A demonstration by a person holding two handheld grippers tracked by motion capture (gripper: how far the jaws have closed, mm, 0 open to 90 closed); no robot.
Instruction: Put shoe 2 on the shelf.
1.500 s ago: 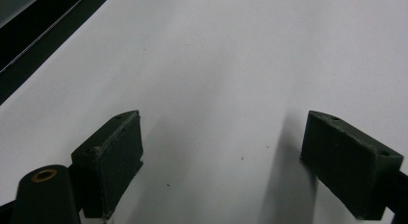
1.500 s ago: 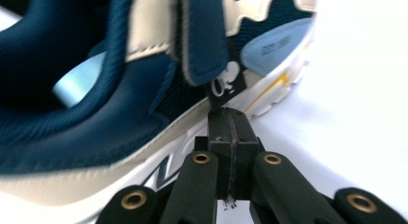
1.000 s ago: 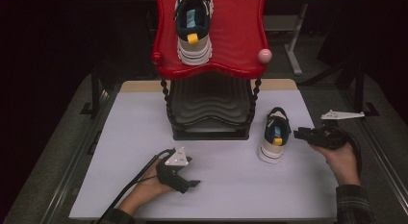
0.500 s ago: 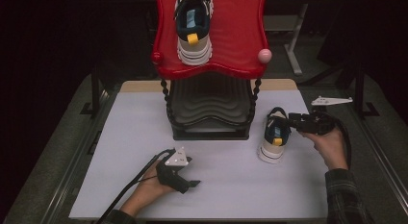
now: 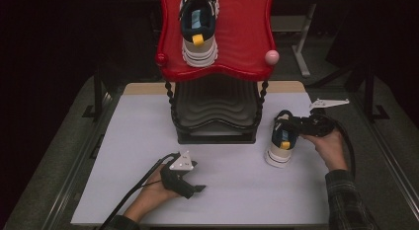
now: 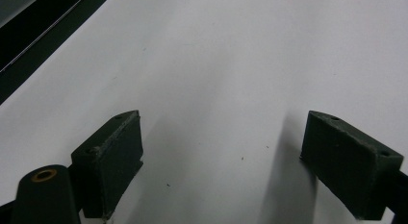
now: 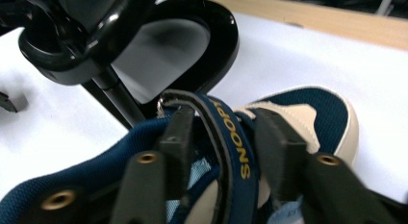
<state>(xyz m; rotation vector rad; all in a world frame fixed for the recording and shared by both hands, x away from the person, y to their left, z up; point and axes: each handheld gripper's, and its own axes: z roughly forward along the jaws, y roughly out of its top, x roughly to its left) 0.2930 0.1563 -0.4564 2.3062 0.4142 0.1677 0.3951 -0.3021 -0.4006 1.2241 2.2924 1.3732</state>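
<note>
A navy and cream shoe [image 5: 279, 140] with a yellow heel tab stands on the white tabletop [image 5: 133, 141], right of the rack. My right gripper [image 5: 292, 125] reaches into its opening from the right. In the right gripper view its jaws press on either side of the navy strap [image 7: 230, 137] lettered SNOOPY, so the right gripper [image 7: 226, 144] is shut on it. A matching shoe [image 5: 198, 31] sits on the red top shelf [image 5: 247, 52]. My left gripper [image 5: 196, 187] rests on the table at the front, open, and the left gripper [image 6: 221, 156] has only bare table between its pads.
The rack's black wavy lower shelf [image 5: 215, 109] stands under the red one, with black beaded posts. A pink ball [image 5: 272, 57] and a red ball [image 5: 161, 59] cap the red shelf's front corners. Cables trail from both grippers. Dark metal rails run along both table sides.
My right gripper has moved left from beside the shoe onto its opening and closed around the strap. The shoe stays on the table. The left gripper has not moved.
</note>
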